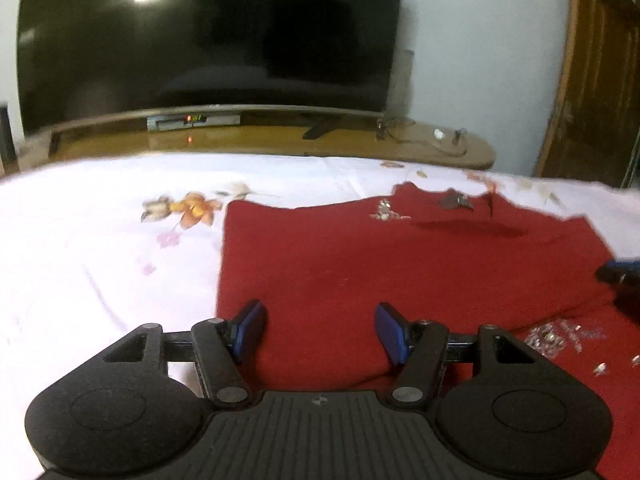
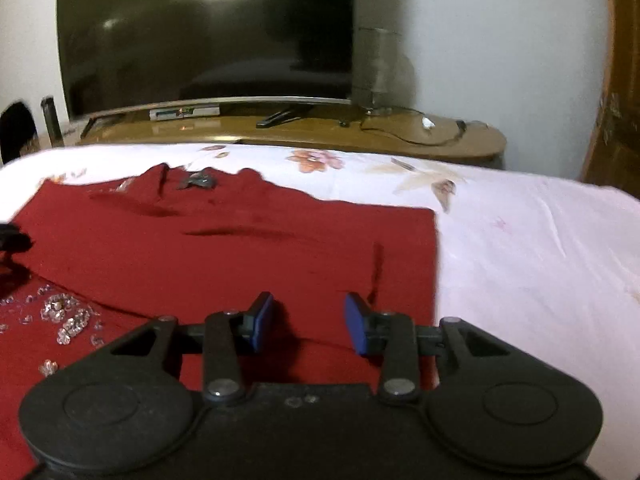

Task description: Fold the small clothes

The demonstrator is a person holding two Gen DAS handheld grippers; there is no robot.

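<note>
Bedsheet [image 1: 100, 272]: red garment [image 1: 360, 264] flat | left claw [image 1: 320, 330] spread | right claw [image 2: 309, 322] spread

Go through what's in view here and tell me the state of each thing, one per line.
Red garment: lying on the bedsheet, partly folded, a layer doubled over the sequinned part.
Left gripper: open, over the garment, nothing gripped.
Right gripper: open, over the garment, nothing gripped.
TV: off, screen dark.
Set-top box: on, lights glowing.
Bedsheet: spread, lightly creased.
</note>
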